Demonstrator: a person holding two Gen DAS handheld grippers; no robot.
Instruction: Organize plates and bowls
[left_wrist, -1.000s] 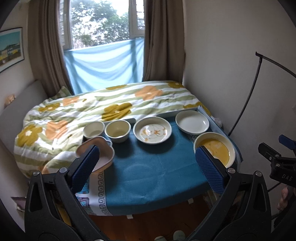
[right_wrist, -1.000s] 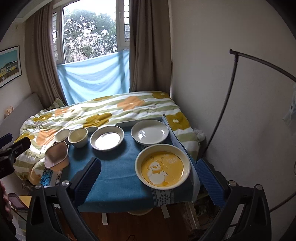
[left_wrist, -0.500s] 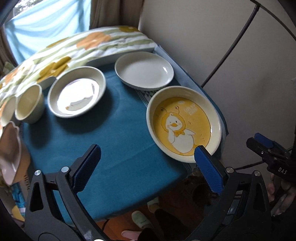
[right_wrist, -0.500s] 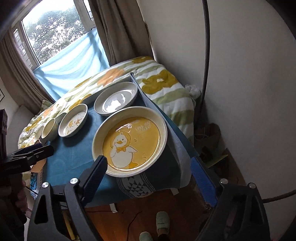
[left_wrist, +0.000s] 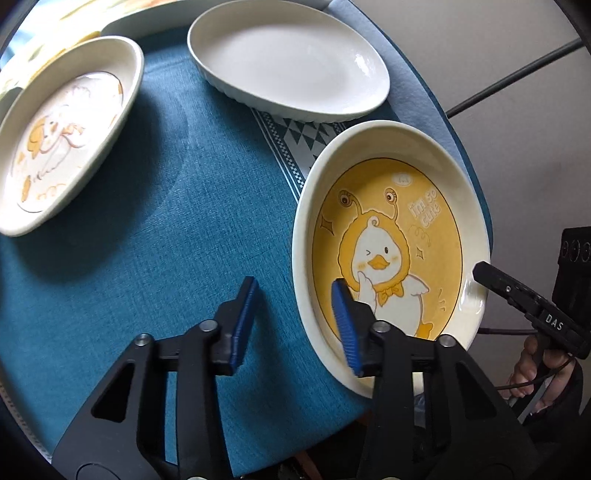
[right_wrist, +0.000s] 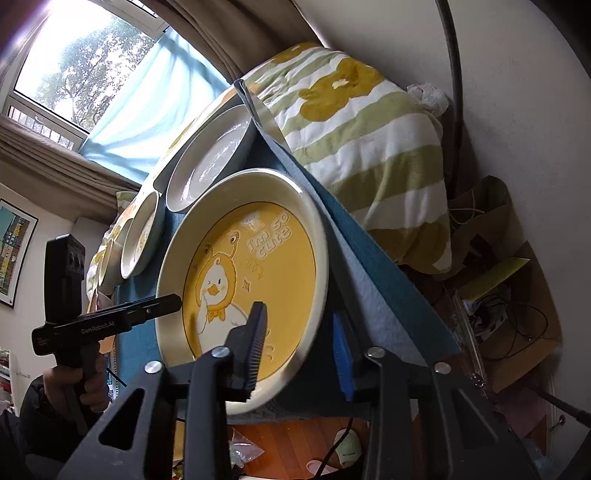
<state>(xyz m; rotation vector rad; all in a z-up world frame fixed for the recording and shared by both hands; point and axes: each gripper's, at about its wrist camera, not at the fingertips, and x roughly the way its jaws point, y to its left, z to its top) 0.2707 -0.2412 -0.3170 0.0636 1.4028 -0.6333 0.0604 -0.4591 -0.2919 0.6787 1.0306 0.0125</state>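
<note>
A: Where's the yellow duck plate (left_wrist: 388, 243)?

B: On the blue tablecloth (left_wrist: 166, 229), at the table's near right corner, rim close to the edge. Print reads "i'm so cute".

A: Left gripper (left_wrist: 295, 325)?

B: Straddling the plate's near-left rim. One blue pad (left_wrist: 343, 325) is over the inside of the plate, the other sits outside over the cloth. Gap between the jaws is still visible, partly closed. Can't tell whether either pad actually touches the rim.

A: Right gripper (right_wrist: 299, 347)?

B: Same thing on the opposite rim. Black ribbed finger (right_wrist: 255, 347) is over the plate interior, blue pad is outside and below the rim. Jaws apart, not clamped from what shows. Contact unclear.

A: Other dishes?

B: White oval plate (left_wrist: 291, 59) just behind the duck plate, near it but apart. Cream plate with an orange duck drawing (left_wrist: 62, 125) to the left, well apart from the yellow one. In the right wrist view, more bowls (right_wrist: 110, 258) line up beyond that, too small to describe.

A: Behind the table?

B: Green-striped blanket with yellow flowers (right_wrist: 365, 136).
</note>
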